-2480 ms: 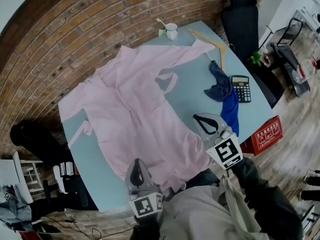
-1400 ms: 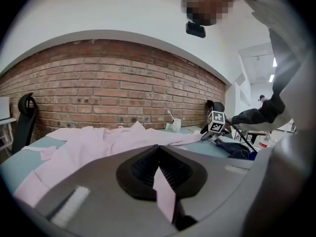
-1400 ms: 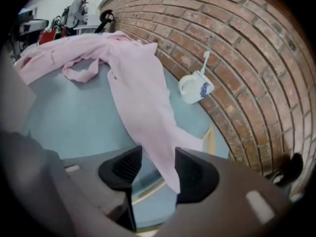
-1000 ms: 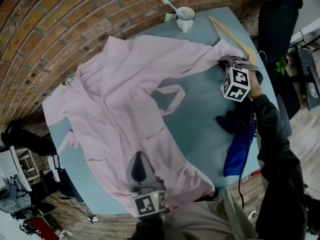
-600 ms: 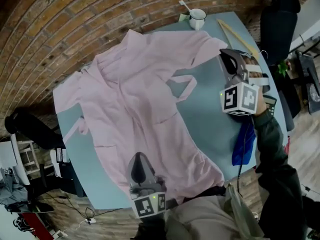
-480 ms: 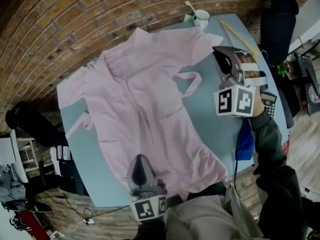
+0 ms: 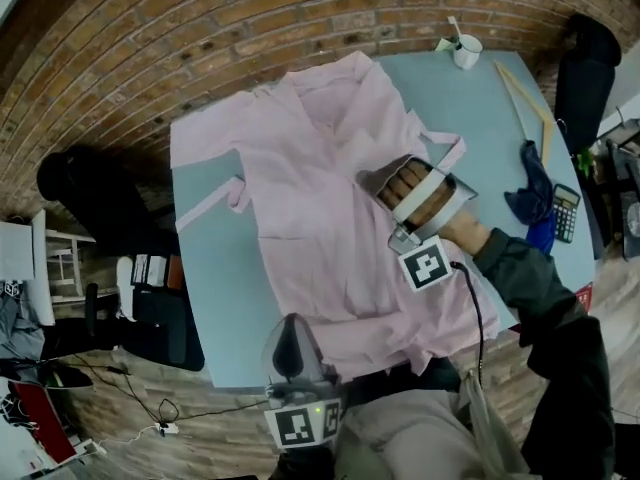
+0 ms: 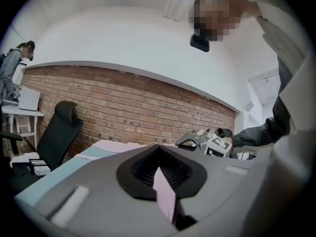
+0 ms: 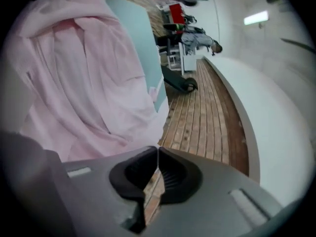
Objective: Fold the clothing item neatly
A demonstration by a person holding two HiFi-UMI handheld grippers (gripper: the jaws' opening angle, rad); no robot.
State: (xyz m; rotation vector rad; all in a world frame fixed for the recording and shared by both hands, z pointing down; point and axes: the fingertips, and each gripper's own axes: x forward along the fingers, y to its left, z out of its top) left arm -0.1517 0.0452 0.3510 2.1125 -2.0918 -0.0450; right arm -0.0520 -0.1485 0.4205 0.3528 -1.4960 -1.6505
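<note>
the pink robe (image 7: 310, 218) lies spread on the tabletop (image 7: 212, 293), mostly unfolded, with only its right side seemingly drawn inward. the left gripper (image 7: 291, 330) has its fingers clamped on the near hem. the right gripper (image 7: 372, 180) holds its fingers together over the middle, apparently pinching cloth. most folds remain.

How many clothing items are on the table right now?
2. A pink robe spread across most of the table, and a dark blue cloth bunched near the table's right edge, beside the calculator. Anything under the robe would be hidden.
</note>
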